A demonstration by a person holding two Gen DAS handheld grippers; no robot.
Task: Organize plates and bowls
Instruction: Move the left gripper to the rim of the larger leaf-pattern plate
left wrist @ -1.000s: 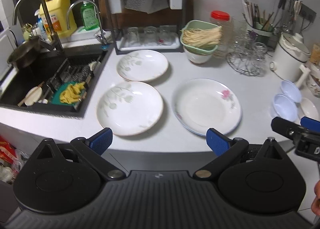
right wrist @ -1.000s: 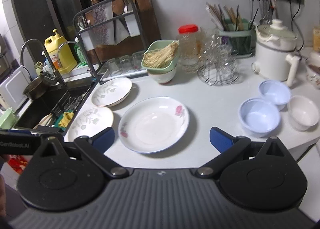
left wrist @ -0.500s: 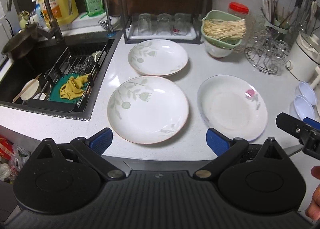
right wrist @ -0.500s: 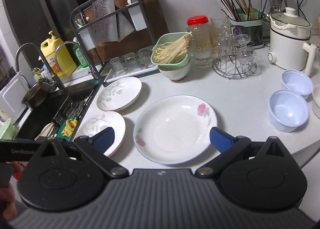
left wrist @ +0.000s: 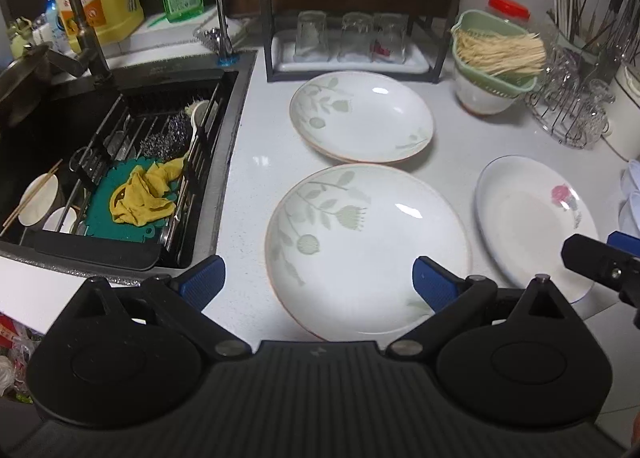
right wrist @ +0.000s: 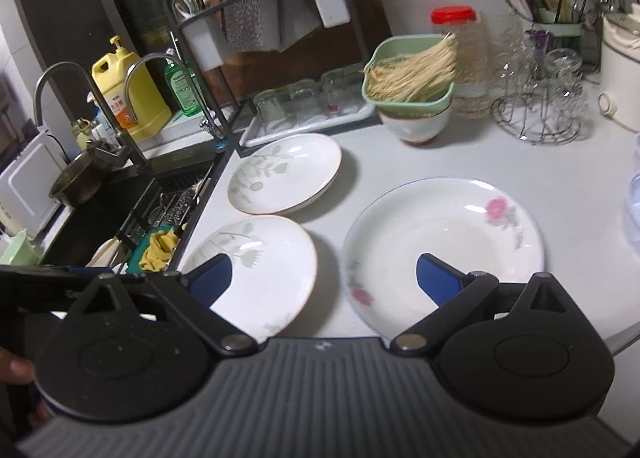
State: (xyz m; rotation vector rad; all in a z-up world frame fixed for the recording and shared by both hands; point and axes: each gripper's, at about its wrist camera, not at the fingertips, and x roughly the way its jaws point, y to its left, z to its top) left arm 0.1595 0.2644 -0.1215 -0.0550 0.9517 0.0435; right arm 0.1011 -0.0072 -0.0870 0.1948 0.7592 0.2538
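A: The left gripper is hovering with its jaws spread wide and empty over the near leaf plate.

B: And the right gripper is gaping too, holding nothing, straddling the gap between that plate and the rose plate to its right.

A: The far leaf plate is sitting just behind, by the glass rack.

B: I'd say pinch one rim and lift level, so stacking goes quietly.
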